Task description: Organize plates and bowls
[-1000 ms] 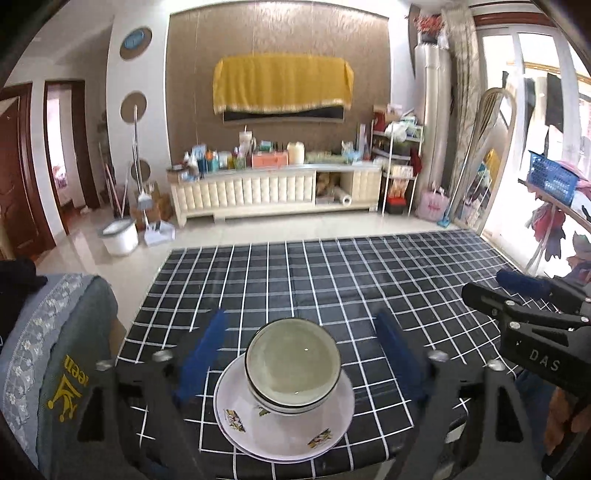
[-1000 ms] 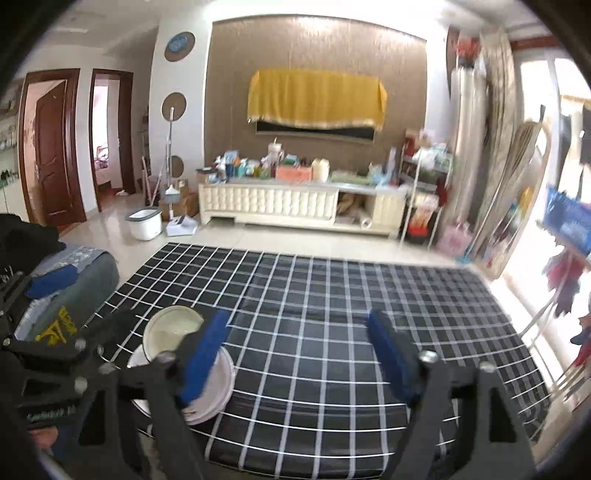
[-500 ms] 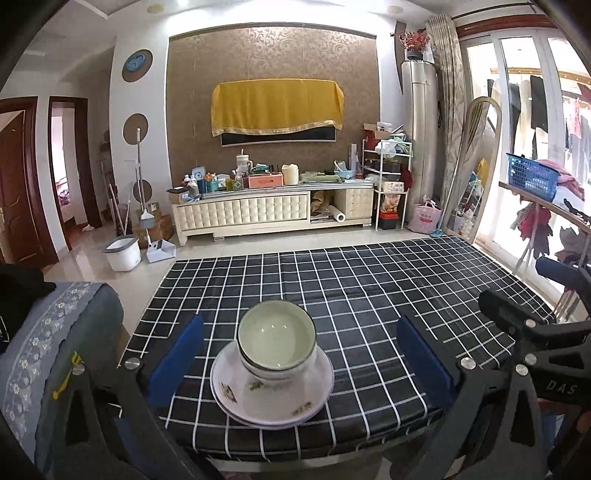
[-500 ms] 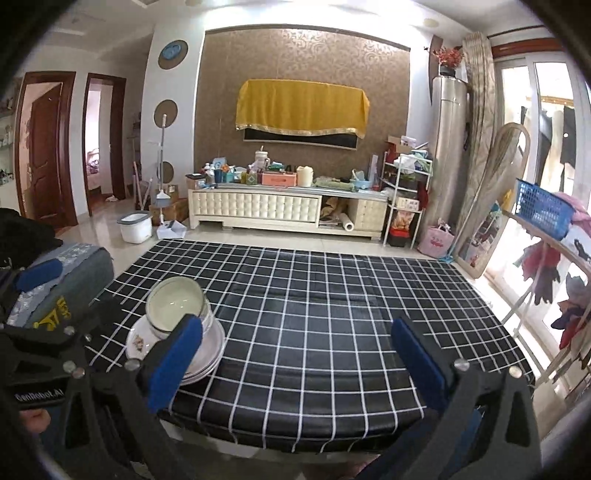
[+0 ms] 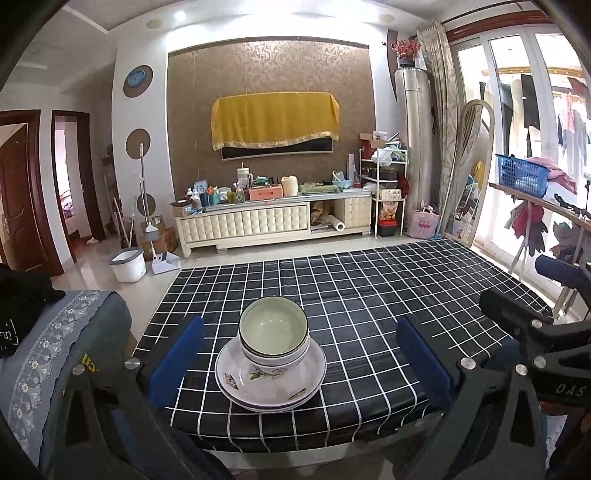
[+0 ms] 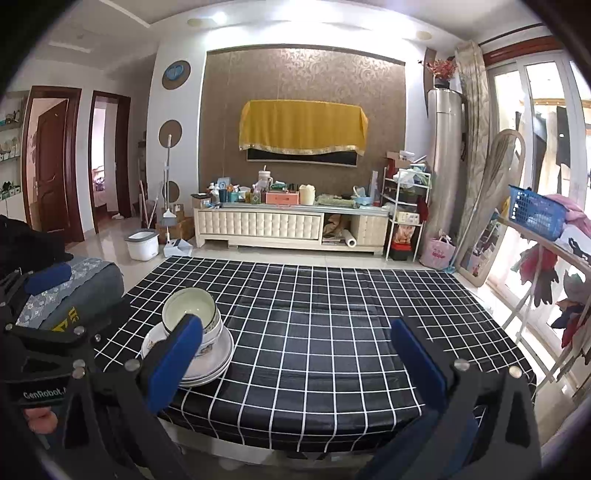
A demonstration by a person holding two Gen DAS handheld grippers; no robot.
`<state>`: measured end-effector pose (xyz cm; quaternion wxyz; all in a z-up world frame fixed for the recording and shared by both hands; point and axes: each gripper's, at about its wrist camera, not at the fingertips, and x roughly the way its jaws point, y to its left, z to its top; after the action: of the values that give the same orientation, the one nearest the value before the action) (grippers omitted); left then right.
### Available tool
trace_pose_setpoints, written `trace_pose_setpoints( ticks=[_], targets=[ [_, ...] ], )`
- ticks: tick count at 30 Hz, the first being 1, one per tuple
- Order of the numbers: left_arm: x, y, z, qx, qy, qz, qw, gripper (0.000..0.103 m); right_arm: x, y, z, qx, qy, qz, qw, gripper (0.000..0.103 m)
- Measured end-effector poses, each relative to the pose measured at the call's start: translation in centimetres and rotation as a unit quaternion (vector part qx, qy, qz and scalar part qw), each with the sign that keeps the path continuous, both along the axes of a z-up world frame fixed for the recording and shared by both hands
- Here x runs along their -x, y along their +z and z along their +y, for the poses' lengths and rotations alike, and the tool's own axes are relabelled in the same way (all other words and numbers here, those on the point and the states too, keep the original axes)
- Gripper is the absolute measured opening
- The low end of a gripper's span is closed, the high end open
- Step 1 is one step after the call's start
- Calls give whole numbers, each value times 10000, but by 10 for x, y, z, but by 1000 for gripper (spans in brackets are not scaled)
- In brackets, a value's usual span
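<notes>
Stacked bowls (image 5: 273,338) on plates (image 5: 270,378), near table edge (image 5: 295,439). Dead ahead of left gripper (image 5: 299,363), jaws spread wide, empty. Right gripper (image 6: 295,354) likewise spread, stack off to its left.

Both views are bright and sharp at centre, lit by round recessed ceiling lights (image 5: 180,15) and overexposed daylight through the tall glass balcony doors (image 6: 535,155) at right. Strong fisheye bending curves the edges, and black vignetting fills the corners.
</notes>
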<state>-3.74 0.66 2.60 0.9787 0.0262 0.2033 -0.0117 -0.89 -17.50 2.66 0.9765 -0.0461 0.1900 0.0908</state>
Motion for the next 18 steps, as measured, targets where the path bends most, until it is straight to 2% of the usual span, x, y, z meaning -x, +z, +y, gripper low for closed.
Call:
trace_pose_setpoints(
  ticks=[18],
  targets=[
    [7,-2,1,31,16,56,10000,103,6,-5,-5,-67,76,61,9999,103]
  ],
)
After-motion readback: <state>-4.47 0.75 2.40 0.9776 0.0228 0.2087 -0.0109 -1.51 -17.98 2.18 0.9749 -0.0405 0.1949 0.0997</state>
